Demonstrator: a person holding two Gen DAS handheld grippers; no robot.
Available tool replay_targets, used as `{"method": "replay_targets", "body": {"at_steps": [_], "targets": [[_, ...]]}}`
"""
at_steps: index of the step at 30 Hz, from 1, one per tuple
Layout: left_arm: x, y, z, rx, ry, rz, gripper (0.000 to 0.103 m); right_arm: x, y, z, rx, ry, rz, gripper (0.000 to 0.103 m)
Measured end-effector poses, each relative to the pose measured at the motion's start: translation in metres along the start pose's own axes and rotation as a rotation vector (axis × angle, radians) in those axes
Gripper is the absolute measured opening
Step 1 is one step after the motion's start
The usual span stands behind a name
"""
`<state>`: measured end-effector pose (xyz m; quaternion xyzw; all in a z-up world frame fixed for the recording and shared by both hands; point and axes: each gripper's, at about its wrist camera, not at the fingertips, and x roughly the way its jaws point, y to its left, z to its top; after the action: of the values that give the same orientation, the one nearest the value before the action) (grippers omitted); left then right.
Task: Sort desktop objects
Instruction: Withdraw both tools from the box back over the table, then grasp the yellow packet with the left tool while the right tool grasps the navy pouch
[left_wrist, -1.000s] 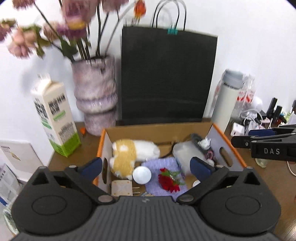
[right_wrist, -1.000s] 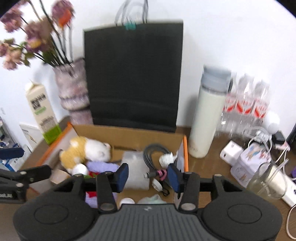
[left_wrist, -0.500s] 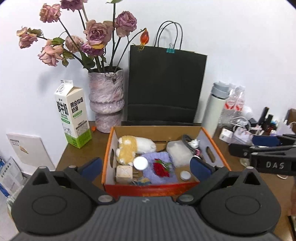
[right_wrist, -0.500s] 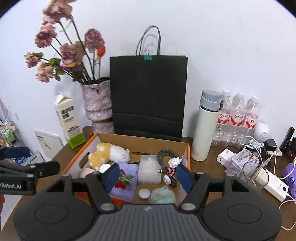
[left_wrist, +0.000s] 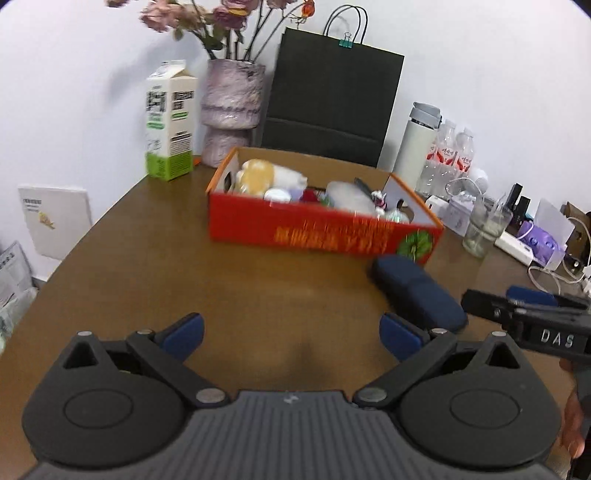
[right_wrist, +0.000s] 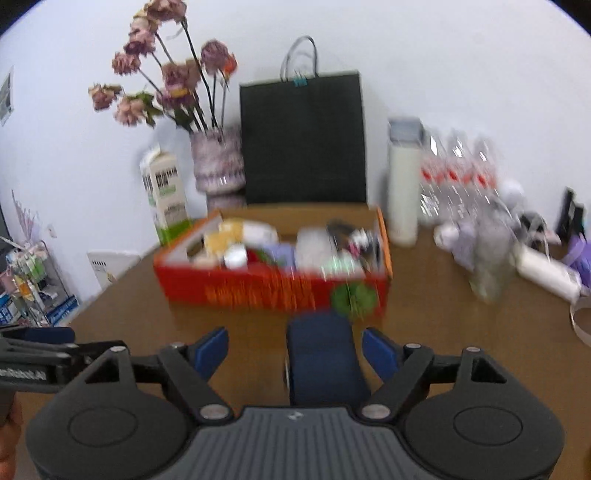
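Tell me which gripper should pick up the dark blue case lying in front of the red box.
Right. The dark blue case lies between the open right gripper fingers, while the open left gripper faces bare table beside it.

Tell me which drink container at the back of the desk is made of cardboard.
The milk carton, standing left of the vase. It is a white gabled box with a green base; the tall flask is a smooth cylinder with a grey lid, and the water bottles are clear plastic.

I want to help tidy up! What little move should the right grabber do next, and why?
Probably ease the right gripper forward a little and shut it on the dark blue case. Its jaws are open with the case lying between them on the table, in front of the red box.
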<state>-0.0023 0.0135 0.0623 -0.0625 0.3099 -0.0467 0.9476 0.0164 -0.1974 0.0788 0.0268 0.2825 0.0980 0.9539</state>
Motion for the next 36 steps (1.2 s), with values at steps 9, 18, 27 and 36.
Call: {"method": "replay_targets", "body": {"at_steps": [9,18,27,36], "targets": [[-0.027,-0.004,-0.071,0.049,0.042,0.035,0.103,-0.034,-0.002,-0.094,0.045,0.048,-0.032,0.077],[-0.012,-0.001,-0.066,0.034,0.067,0.06,0.103,-0.003,-0.002,-0.09,0.045,0.076,-0.05,0.065],[0.014,-0.019,-0.059,0.098,0.091,0.017,0.103,0.027,-0.014,-0.049,0.038,0.026,-0.022,0.065],[0.046,-0.074,-0.043,0.221,0.036,-0.185,0.097,0.106,-0.036,-0.001,-0.029,0.141,0.051,0.064]]}}
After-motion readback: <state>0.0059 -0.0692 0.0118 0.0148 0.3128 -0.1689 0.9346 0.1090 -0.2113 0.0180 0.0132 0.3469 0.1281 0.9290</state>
